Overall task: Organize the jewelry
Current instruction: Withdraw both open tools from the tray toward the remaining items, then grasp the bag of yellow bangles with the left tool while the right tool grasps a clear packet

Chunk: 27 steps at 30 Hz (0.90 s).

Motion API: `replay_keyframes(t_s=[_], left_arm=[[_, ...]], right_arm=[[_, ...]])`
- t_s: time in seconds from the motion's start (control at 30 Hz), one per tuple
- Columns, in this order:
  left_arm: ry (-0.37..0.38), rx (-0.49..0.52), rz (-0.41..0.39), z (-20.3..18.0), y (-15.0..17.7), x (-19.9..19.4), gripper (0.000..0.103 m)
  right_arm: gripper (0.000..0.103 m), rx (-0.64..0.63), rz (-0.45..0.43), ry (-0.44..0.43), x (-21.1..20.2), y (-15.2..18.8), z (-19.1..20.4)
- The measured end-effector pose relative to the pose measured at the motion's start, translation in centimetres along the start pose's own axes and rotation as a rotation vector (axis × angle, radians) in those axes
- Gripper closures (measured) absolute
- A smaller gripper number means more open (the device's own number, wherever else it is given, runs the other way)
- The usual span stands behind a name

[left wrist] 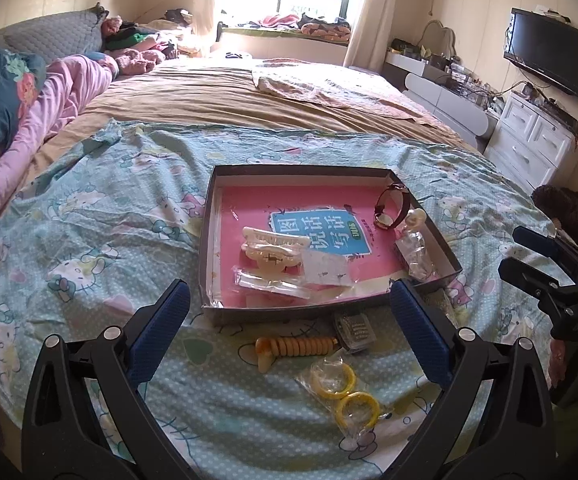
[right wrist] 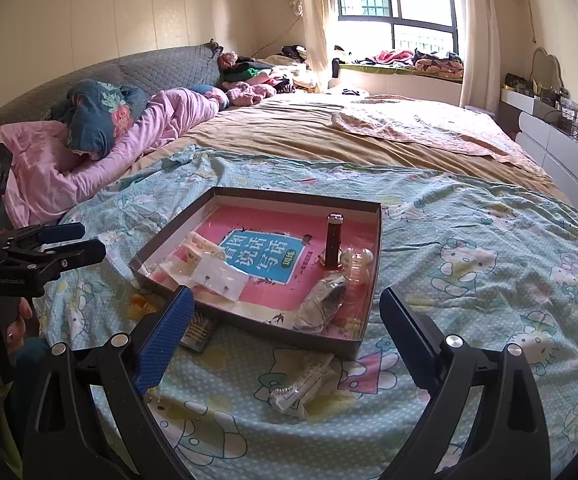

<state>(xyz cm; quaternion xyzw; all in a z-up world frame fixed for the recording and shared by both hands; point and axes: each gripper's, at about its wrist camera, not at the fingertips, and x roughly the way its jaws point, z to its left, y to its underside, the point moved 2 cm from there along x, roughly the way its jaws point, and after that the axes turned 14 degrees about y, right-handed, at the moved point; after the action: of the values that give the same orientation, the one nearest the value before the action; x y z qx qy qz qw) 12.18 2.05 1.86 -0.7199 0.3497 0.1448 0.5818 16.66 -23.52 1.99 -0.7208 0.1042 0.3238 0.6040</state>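
jewelry: brown-strap watch (left wrist: 392, 205), cream hair claw (left wrist: 269, 247) and clear bags sit in my flat grey box (left wrist: 207, 240) on the blue cat-print sheet (left wrist: 89, 248) | outside box: orange bead band (left wrist: 297, 347), two yellow rings in a bag (left wrist: 343, 390) just in front | my left gripper (left wrist: 289, 336): spread wide, holds nothing | my right gripper (right wrist: 285, 340): spread wide, holds nothing
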Motion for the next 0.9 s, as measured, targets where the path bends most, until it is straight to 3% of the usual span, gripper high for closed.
replay_keyframes(t_s=[0.5,0.9], left_arm=[[-0.003,0.046,0.079,-1.2,2.8,1.3,0.01],[0.051,0.047,0.214,-1.8,6.5,4.2,0.01]], right_arm=[[0.01,-0.013,0.063,-0.026,0.7,2.1,1.1],[0.012,-0.016,0.141,-0.047,2.6,3.4,1.6]])
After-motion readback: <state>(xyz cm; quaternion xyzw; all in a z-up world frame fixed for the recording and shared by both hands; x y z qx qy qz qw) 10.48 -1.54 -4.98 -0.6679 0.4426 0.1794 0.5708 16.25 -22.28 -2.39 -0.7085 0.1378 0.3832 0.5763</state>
